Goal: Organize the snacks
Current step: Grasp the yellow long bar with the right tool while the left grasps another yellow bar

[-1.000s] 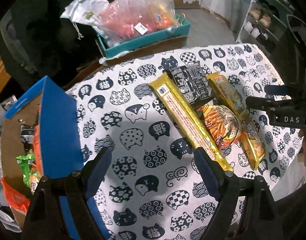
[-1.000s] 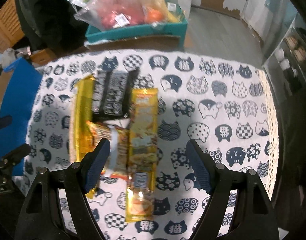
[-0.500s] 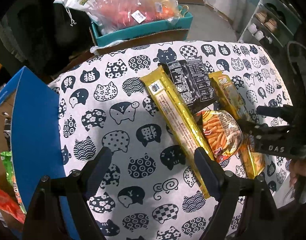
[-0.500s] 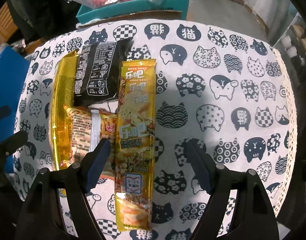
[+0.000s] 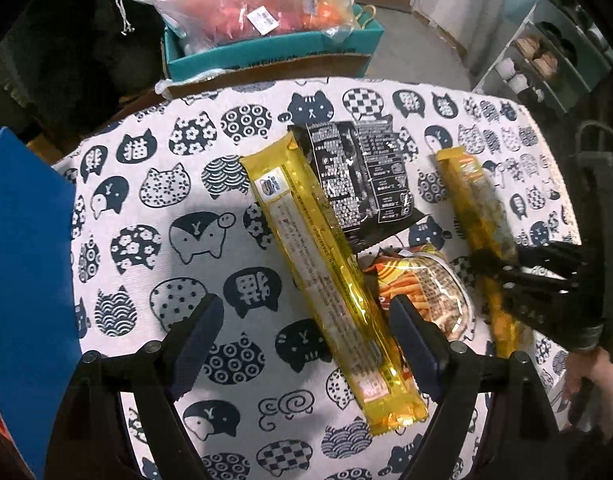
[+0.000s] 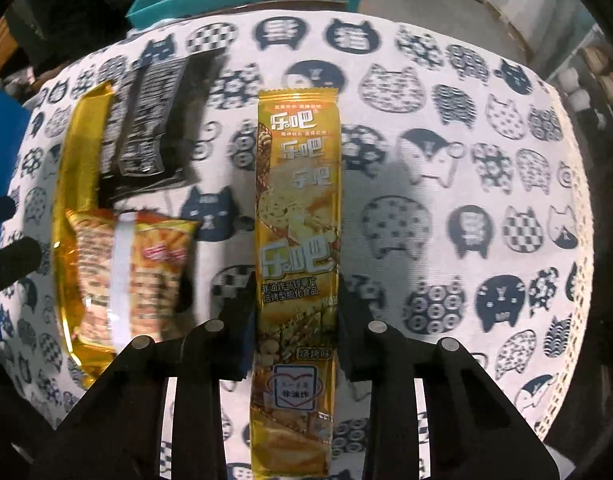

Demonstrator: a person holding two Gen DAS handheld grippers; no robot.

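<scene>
Several snacks lie on a cat-print tablecloth [image 5: 194,240]. My right gripper [image 6: 296,300] has its jaws closing tight on the lower half of a tall yellow chip pack [image 6: 298,184], pads pressing both long sides. The left wrist view shows that pack [image 5: 470,196] at the right, with the right gripper [image 5: 502,276] on it. My left gripper [image 5: 304,308] hangs open over a long gold biscuit pack [image 5: 318,264], which runs between its fingers, closer to the right one. A black packet [image 5: 358,176] and an orange stick-snack bag [image 5: 430,292] lie beside it.
A blue carton flap [image 5: 26,280] stands at the table's left edge. Behind the table a teal box [image 5: 266,52] holds a clear bag of reddish goods. Shelving [image 5: 546,60] stands at the far right. A hand [image 5: 598,392] shows at the lower right.
The right gripper came down and closed on the yellow chip pack, which now sits apart from the orange bag. The left gripper sank and shifted right, over the long gold pack.
</scene>
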